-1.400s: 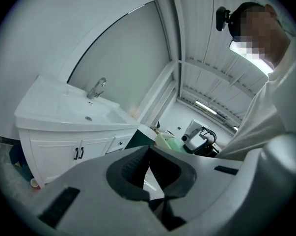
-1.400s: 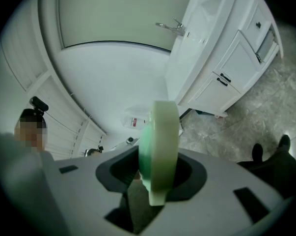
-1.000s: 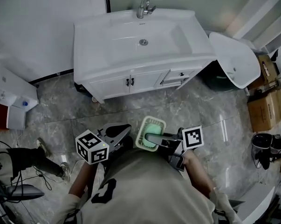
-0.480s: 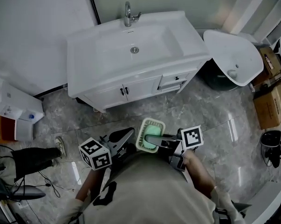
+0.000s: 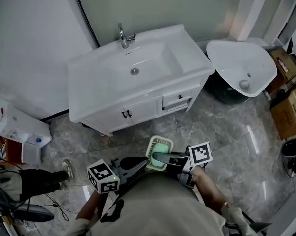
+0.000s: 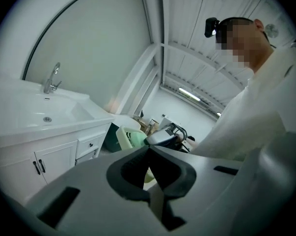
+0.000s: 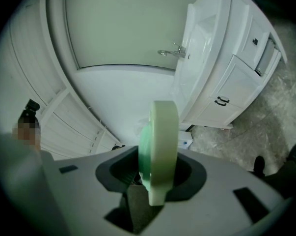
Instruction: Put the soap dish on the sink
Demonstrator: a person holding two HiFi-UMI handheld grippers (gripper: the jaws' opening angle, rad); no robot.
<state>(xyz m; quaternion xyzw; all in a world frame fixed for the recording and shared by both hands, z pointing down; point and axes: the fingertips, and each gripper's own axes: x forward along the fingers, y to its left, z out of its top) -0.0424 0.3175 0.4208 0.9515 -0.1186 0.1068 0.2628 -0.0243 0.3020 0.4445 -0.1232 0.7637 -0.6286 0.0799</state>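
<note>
1. The soap dish [image 5: 160, 144] is clenched in my right claw [image 5: 156, 157]. It lies face up with the green insert showing, and its long axis runs out ahead of the jaws.
2. It hangs over the floor [image 5: 221, 127], close in front of my body, resting on nothing.
3. The sink [image 5: 103, 90] lies ahead and a little left, well apart, so I judge the carry goes forward and up.
4. My left claw [image 5: 138, 163] is just beside the dish, jaws together and empty.
</note>
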